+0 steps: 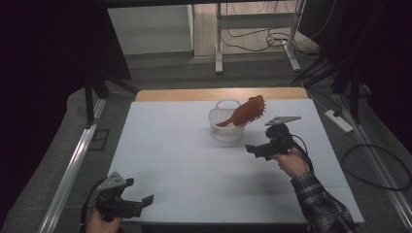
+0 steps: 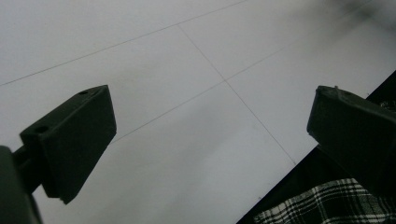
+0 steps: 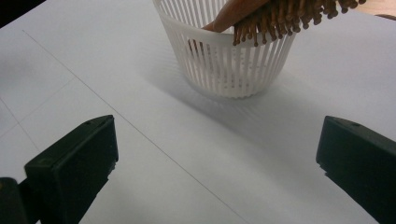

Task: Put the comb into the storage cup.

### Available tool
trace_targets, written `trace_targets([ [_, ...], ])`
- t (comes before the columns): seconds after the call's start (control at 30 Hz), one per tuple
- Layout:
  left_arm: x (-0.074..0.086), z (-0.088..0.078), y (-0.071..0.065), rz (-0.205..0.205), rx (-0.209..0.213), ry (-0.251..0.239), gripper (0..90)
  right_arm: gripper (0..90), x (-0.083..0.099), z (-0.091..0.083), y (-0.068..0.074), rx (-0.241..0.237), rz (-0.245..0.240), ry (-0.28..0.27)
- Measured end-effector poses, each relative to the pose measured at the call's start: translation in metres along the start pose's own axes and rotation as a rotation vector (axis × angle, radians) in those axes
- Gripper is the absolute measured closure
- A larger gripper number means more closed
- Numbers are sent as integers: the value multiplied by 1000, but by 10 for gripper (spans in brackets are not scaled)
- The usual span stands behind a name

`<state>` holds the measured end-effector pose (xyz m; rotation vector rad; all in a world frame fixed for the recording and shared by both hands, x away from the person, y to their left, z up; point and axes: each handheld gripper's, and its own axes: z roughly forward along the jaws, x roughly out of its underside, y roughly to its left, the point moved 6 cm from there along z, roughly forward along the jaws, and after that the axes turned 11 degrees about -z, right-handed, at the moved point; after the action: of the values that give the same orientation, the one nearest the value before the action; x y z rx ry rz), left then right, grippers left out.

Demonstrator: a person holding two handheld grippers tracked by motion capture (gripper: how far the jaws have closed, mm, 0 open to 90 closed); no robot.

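The brown hairbrush lies tilted in the white slatted basket at the table's far middle, bristle head jutting over the right rim; it looks light and rigid, best pinched across its head by the right gripper, whose jaws, like the left gripper's, stand spread and empty.

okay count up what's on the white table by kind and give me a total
White slotted plastic basket: 1
Reddish-brown wooden hairbrush, leaning in the basket: 1
Black two-jaw grippers, left and right, both open: 2
Total: 4
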<state>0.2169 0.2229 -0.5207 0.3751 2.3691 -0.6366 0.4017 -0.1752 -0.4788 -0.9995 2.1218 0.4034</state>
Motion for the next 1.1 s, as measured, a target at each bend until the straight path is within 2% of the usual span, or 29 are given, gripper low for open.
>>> trace_targets([
  [0.37, 0, 0, -1, 5, 3, 1, 20, 0, 3, -10, 8, -14, -4, 0],
  [0.77, 0, 0, 0, 4, 4, -1, 21, 0, 12, -21, 13, 2, -20, 3],
  [0.97, 0, 0, -1, 5, 9, -2, 21, 0, 17, -26, 16, 1, -35, 11],
  [1.1, 0, 0, -1, 5, 9, -3, 21, 0, 20, -30, 16, -6, -34, -3],
])
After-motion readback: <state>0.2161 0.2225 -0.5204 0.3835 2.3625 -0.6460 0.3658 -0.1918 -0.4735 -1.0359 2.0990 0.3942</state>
